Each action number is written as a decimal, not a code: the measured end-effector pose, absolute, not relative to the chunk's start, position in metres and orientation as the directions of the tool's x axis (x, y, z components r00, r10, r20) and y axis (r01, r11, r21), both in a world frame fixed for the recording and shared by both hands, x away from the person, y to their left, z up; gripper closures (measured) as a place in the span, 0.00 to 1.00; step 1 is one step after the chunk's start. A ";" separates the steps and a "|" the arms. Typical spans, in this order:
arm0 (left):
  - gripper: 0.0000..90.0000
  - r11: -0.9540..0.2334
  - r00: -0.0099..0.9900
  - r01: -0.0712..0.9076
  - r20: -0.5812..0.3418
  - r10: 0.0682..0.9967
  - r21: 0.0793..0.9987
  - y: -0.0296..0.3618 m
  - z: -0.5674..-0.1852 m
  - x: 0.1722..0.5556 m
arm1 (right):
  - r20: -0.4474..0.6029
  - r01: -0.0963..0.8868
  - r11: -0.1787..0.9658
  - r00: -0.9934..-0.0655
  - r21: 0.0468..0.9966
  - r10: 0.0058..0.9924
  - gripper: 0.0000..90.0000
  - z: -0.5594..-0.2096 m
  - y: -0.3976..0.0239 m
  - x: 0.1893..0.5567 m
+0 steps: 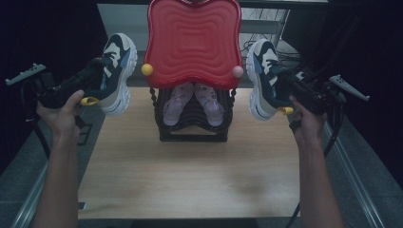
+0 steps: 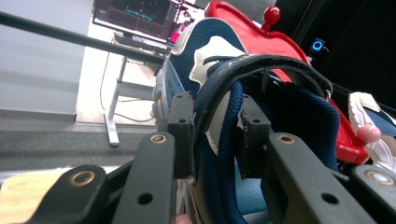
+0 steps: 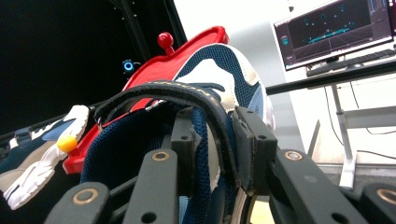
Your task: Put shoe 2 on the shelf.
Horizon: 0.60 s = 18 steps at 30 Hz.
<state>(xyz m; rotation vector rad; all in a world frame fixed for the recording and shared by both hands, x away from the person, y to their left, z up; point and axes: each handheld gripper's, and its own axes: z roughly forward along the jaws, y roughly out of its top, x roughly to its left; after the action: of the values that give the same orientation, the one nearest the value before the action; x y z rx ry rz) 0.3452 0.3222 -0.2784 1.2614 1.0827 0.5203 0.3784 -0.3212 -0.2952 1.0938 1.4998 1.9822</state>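
Top of red tray [image 1: 192, 42] cut off by high view's upper edge. Heels of pink sandals [image 1: 192, 102] hidden beneath it. Left sneaker [image 2: 261, 121] cropped at left gripper view's bottom edge, right sneaker [image 3: 196, 140] likewise in right gripper view. Monitor [image 3: 334, 30] readouts too small to read.

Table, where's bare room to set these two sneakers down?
The wooden table is bare from the black shoe rack to the near edge, and in strips left and right of the rack. It is crowded at the back middle: the rack holds pink sandals under its red top.
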 end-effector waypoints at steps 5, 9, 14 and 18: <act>0.80 0.270 0.450 0.222 -0.344 0.824 0.937 0.318 -0.265 0.349 | 0.325 0.111 -0.327 -0.604 0.938 0.727 0.78 -0.283 -0.317 0.381; 0.80 0.256 0.463 0.217 -0.330 0.823 0.942 0.312 -0.251 0.354 | 0.322 0.106 -0.328 -0.608 0.939 0.726 0.78 -0.274 -0.315 0.383; 0.80 0.274 0.478 0.199 -0.337 0.811 0.941 0.308 -0.237 0.357 | 0.341 0.107 -0.353 -0.616 0.929 0.710 0.78 -0.261 -0.314 0.388; 0.80 0.282 0.483 0.186 -0.338 0.808 0.941 0.304 -0.228 0.360 | 0.341 0.098 -0.361 -0.618 0.927 0.708 0.78 -0.248 -0.312 0.390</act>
<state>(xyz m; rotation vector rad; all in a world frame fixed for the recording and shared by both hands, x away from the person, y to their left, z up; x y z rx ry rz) 0.3595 0.3036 -0.2283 1.2465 1.0193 0.5308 0.3899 -0.3121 -0.2479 1.0682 1.4609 2.0313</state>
